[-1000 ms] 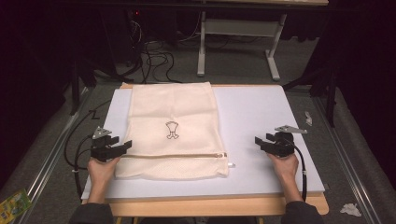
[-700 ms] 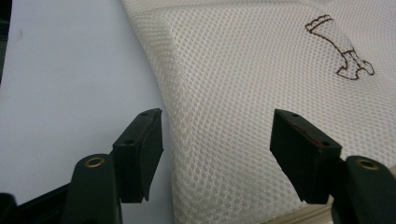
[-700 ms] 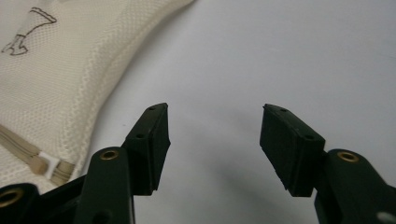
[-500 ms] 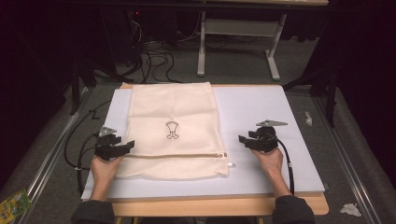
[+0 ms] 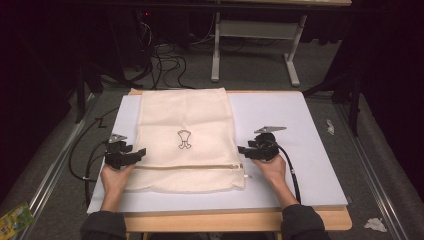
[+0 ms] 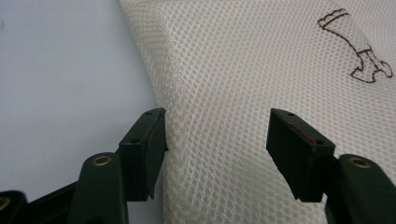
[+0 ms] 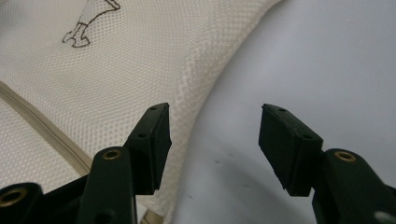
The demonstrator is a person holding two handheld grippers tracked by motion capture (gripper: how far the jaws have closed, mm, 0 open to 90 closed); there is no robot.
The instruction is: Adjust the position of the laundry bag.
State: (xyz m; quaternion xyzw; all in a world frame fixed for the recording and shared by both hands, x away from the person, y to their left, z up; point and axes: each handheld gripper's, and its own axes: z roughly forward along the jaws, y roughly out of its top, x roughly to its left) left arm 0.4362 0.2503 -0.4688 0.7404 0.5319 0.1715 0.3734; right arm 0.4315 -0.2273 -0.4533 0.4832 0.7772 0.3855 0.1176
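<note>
The mesh laundry bag point(image 5: 186, 141) lies flat on the left-centre of the counter point(image 5: 300, 150), its long axis running 12 to 6 o'clock in the high view, from the far edge down toward the person. A zipper point(image 5: 190, 167) crosses it from 9 to 3 o'clock near the close end, and a small printed emblem point(image 5: 184, 139) sits about mid-panel.

What the next move seems to turn on is how each side edge lies against the fingers. The left gripper point(image 5: 131, 154) sits at the bag's 9 o'clock edge, just above the zipper line; in the left gripper view its fingers point(image 6: 144, 149) are spread wide and hold nothing, with the bag's edge just inside the left one and mesh filling the gap (so this side already straddles the fabric). The right gripper point(image 5: 246, 150) sits at the 3 o'clock edge, level with it; in the right gripper view its fingers point(image 7: 152, 144) gape just as wide and are empty too, but the seamed edge runs by the left finger and the gap between them looks down mostly on bare counter.

My guess is the left one is nearer a grip, while the right needs to slide toward 9 o'clock before closing.
</note>
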